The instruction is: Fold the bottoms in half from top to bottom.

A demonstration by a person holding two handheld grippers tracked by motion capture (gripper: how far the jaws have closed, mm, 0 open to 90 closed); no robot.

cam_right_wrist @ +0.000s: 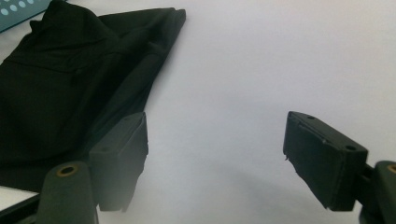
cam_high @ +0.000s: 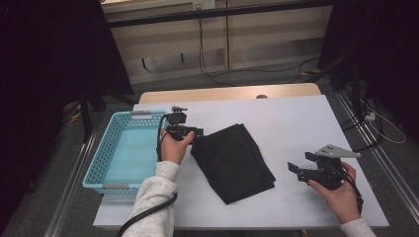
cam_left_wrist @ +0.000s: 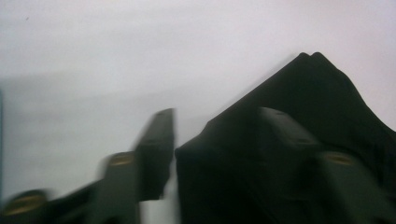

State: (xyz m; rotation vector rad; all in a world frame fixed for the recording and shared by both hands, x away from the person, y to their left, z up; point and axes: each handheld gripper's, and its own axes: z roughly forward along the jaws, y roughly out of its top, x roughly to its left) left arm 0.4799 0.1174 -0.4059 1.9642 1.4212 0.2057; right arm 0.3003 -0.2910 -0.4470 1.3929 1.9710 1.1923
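black folded garment [cam_high: 232,160] lies flat on the white table [cam_high: 296,118], near the middle of it, and serves as the landmark for what follows. just left of the garment stands a light blue perforated basket [cam_high: 123,153], close to the garment but not touching it.

left gripper [cam_high: 196,132] is held at the garment's upper left corner, its tip at the cloth edge. in the left gripper view [cam_left_wrist: 212,135] the jaws stand partly apart; one jaw lies over bare table beside the cloth, the other over the dark fabric. that view is blurred, and whether a pad touches the cloth cannot be told. no grip on the cloth is seen.

right gripper [cam_high: 299,168] is held well to the right of the garment, low over bare table, pointing toward it. in the right gripper view [cam_right_wrist: 215,154] its jaws stand wide apart with bare table surface between them, holding nothing; the garment [cam_right_wrist: 70,79] lies ahead and to the left, clear of both jaws.
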